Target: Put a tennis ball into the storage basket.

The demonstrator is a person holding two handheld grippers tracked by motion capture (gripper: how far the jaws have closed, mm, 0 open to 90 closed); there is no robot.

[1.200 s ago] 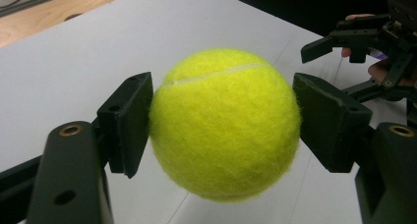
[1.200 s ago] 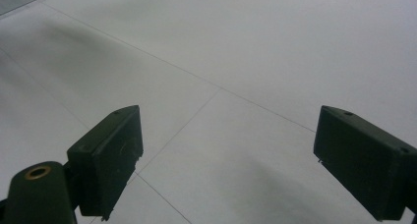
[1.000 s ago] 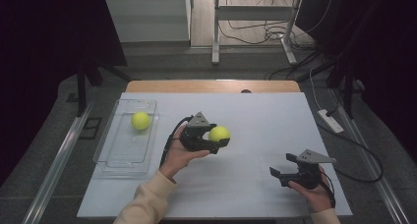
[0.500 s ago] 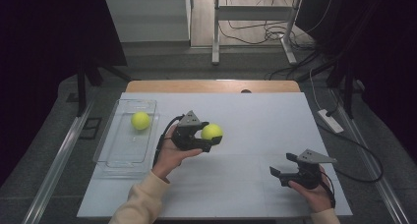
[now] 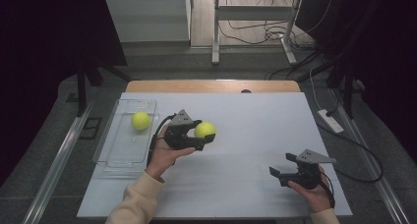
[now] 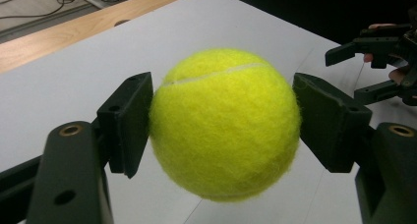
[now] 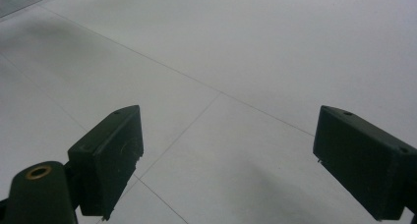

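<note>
The left gripper (image 5: 205, 137) squeezes a tennis ball (image 5: 204, 130) above the table, the right gripper (image 5: 279, 172) waits wide open with nothing in it, and next the ball probably goes into the clear tray (image 5: 112, 155) beside the other ball (image 5: 140, 120).

Held ball: fuzzy yellow-green tennis ball (image 5: 204, 130) with a white seam, centre of the high view, clamped between two black pads, off the white tabletop.
Second ball: matching tennis ball (image 5: 140, 120), centre-left, resting inside a clear tray.
</note>
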